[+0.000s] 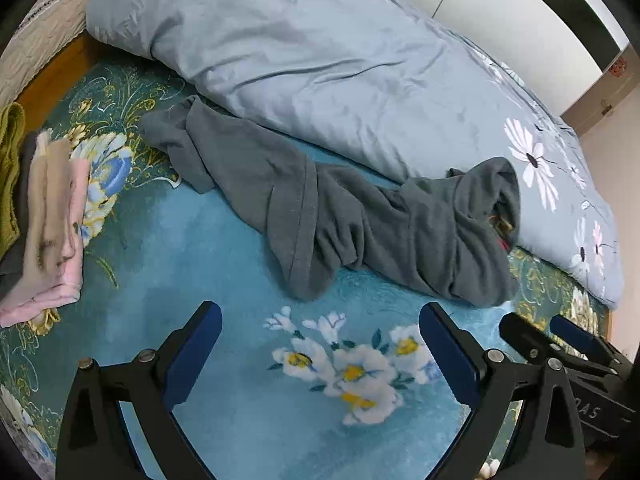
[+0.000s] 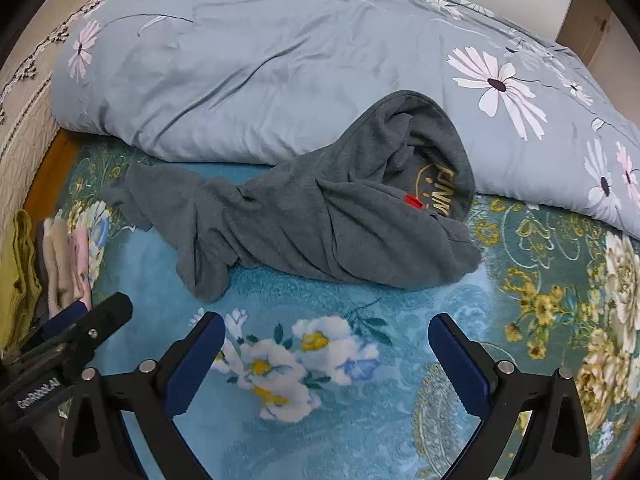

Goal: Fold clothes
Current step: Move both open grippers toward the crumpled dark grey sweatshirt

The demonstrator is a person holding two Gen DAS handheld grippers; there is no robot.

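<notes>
A dark grey garment [image 1: 340, 216] lies crumpled in a long bunch on the blue flowered blanket [image 1: 224, 264], against the quilt; it also shows in the right wrist view [image 2: 320, 224], where a red tag and gold print show inside its opening. My left gripper [image 1: 320, 316] is open and empty, hovering in front of the garment. My right gripper [image 2: 326, 326] is open and empty, also just short of it. The right gripper shows at the right of the left wrist view [image 1: 540, 328]; the left gripper shows at the left of the right wrist view [image 2: 96, 316].
A light blue quilt [image 1: 340, 60] with pink daisies is heaped behind the garment. A stack of folded clothes [image 1: 52, 224], pink, beige and olive, sits at the left edge of the bed. A wooden bed frame [image 1: 52, 80] and wall lie beyond.
</notes>
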